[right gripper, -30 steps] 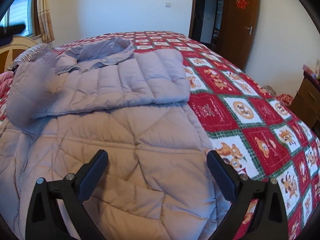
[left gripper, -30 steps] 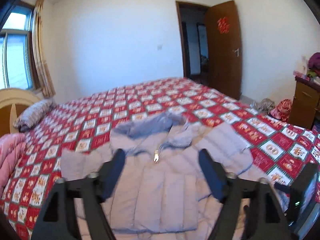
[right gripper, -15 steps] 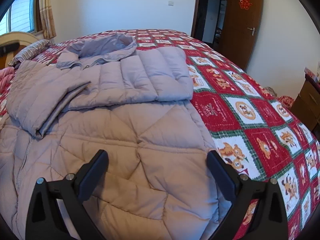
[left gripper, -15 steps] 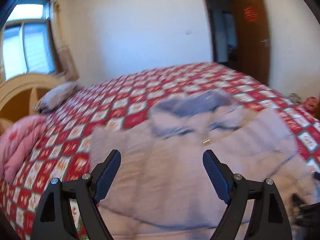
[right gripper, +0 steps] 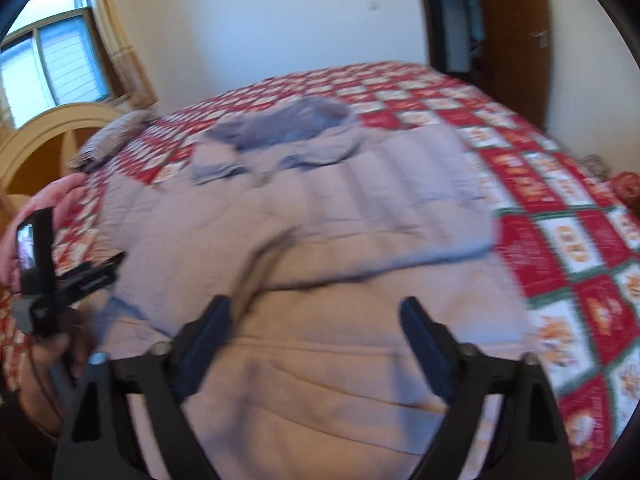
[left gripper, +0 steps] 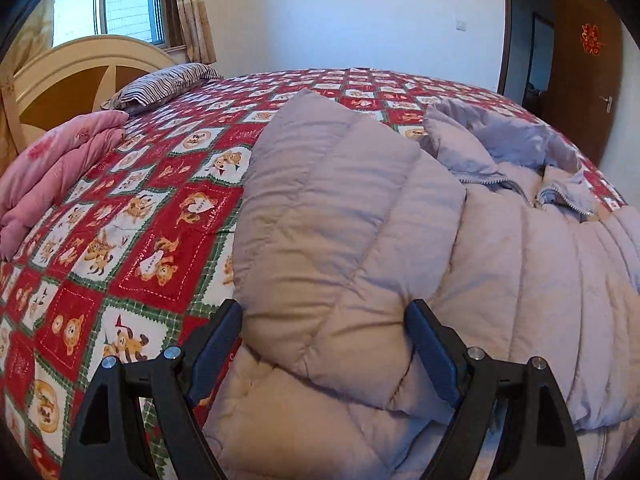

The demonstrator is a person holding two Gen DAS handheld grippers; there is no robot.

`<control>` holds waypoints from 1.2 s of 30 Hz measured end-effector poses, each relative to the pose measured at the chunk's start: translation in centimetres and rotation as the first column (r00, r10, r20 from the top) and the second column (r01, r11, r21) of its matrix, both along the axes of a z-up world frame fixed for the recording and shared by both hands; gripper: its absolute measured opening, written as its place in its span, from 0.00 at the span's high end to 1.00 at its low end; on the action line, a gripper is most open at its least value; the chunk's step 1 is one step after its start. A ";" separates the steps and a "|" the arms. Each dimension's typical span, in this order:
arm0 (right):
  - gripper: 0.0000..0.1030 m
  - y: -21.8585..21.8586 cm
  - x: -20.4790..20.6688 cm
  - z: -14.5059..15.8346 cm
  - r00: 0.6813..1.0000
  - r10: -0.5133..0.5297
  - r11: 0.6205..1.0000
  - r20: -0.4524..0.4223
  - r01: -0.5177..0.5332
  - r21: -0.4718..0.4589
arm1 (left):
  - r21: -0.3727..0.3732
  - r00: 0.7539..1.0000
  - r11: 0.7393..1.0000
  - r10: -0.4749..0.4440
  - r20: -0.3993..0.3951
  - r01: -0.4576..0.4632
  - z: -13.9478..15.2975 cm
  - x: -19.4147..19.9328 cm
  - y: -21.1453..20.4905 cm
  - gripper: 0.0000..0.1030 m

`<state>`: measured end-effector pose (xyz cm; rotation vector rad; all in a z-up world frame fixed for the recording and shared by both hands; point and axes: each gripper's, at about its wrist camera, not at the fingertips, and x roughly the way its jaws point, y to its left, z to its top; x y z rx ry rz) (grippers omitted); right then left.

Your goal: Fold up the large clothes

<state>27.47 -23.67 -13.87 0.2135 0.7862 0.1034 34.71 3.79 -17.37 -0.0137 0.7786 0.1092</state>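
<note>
A lilac puffer jacket [left gripper: 500,280] lies front-up on the bed with its hood [left gripper: 512,140] toward the far side. One sleeve [left gripper: 340,200] is folded in over the chest. My left gripper [left gripper: 324,332] hangs low over that sleeve's near end, jaws wide apart on either side of it, pads not pressing. In the blurred right wrist view, my right gripper [right gripper: 314,320] hovers above the jacket [right gripper: 320,380] body. Its jaws are closing with nothing between them. A hand holding the left gripper's body [right gripper: 52,292] shows at the left edge.
The bed wears a red, white and green bear-patterned quilt [left gripper: 160,240]. A pink duvet [left gripper: 52,168] and a striped pillow [left gripper: 168,80] lie by the curved headboard [left gripper: 80,68]. A brown door [left gripper: 580,60] stands open at the back right.
My left gripper has dropped and swung left, from high above the jacket down to the folded sleeve. The right view has pulled back and swung, and the right jaws stand narrower.
</note>
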 end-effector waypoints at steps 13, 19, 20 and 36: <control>0.91 4.3 3.2 -2.5 0.990 0.122 0.988 -0.072 -0.113 0.109 | -0.179 0.994 0.978 0.109 -0.007 -0.109 1.1 -3.0 7.2 0.18; 0.91 2.1 2.1 -1.2 0.998 0.048 0.999 -0.030 -0.047 0.028 | -0.193 0.990 0.972 0.121 -0.075 -0.134 0.3 -2.8 8.7 0.18; 0.91 1.8 2.3 -1.3 0.998 0.047 0.999 -0.040 -0.046 0.017 | -0.193 0.990 0.972 0.117 -0.083 -0.131 0.4 -2.7 8.7 0.18; 0.59 3.1 5.5 3.4 0.994 -0.061 0.998 0.086 0.063 -0.026 | -0.104 0.999 0.994 0.037 -0.036 -0.041 4.5 8.7 0.9 0.18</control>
